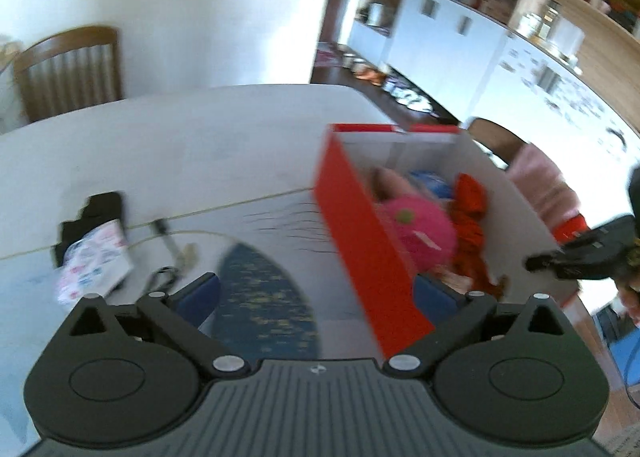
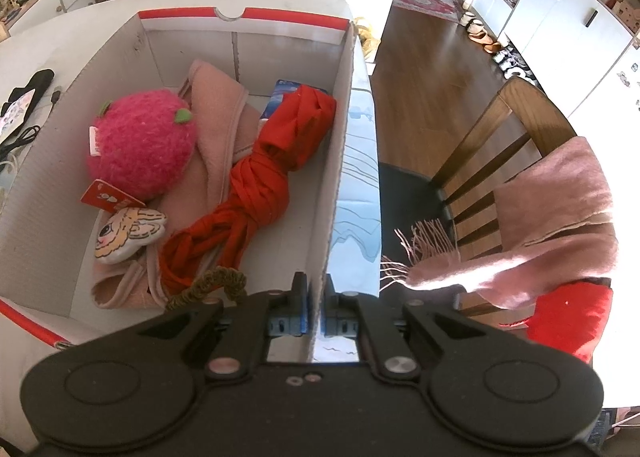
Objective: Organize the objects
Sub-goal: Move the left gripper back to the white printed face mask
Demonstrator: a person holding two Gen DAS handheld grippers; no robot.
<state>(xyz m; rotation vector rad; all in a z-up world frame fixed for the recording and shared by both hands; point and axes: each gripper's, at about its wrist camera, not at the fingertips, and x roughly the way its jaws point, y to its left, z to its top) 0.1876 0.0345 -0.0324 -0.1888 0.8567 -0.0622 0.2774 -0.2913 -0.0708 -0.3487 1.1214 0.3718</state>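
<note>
Cardboard box wall [image 2: 332, 193] pinched by right claw [image 2: 316, 297] (shut), left claw [image 1: 316, 293] wide, empty

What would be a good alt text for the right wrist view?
The right gripper is shut on the wall of an open cardboard box on a table. Inside lie a pink plush ball, a knotted red cloth and a pink towel. A pink scarf hangs over a chair beside the table.

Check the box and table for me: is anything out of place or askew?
Nothing spilled or damaged. Two oddities: the right gripper is shut on the box's side wall, not on an item, and a pink fringed scarf hangs over the chair beside the table, outside the box.
</note>
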